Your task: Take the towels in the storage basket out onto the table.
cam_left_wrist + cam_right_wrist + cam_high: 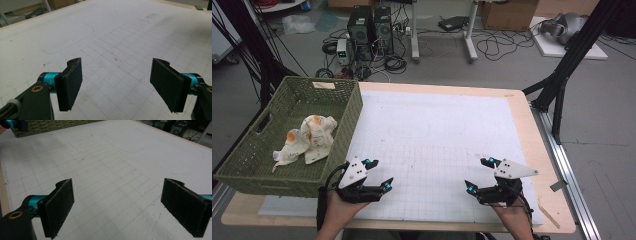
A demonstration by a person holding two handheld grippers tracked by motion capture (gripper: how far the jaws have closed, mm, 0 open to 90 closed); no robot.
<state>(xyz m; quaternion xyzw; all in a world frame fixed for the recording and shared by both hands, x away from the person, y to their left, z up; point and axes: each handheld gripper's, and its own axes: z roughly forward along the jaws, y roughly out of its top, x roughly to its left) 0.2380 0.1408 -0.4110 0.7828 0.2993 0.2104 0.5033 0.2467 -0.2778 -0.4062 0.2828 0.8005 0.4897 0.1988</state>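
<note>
A person holds two grippers low over a white gridded mat [437,130]; the left gripper [377,175] and right gripper [478,175] both have jaws spread apart with nothing between them, seemingly resting between moves; just to the left gripper's left sits a green woven basket [347,120], where a crumpled white cloth with orange spots [309,137] lies, apparently stowed.
</note>
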